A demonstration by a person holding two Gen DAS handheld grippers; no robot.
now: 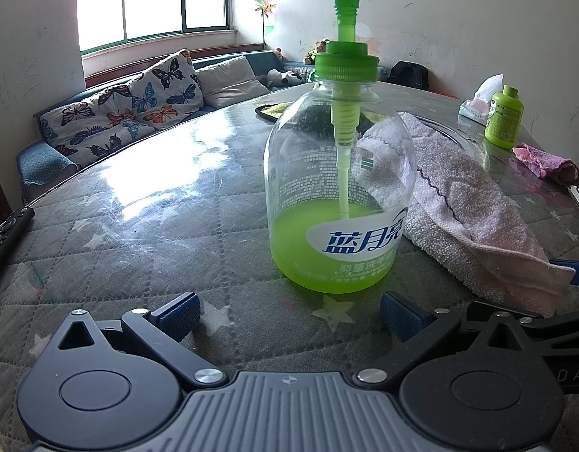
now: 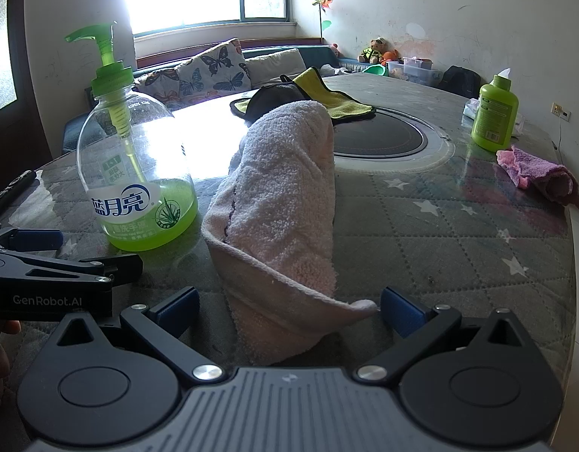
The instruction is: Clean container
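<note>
Pump bottle stands upright on the worktop, clear body w/ green liquid low in it, green pump on top. It sits just ahead of the left gripper, centred between its fingers, which are spread wide w/ nothing between them, not touching the bottle. Pale pink towel lies bunched just beside the bottle on its right side; its near corner reaches in between the spread fingers of the right gripper, not pinched yet.

Step in hand, judged: get hold of both, L on bottle, R on towel.

To do it well:
- L: push fwd so pads meet the wide lower body, below the shoulder, not the pump neck. The bottle is light and mostly empty, so it could tip or slide on the glossy top.
- R: close on the thick folded edge, not the thin corner flap, so the towel doesn't slip out when wiping.
- Keep the bottle upright; avoid pressing the pump.

Small green bottle and pink rag sit well apart at far right, prob not needed.
</note>
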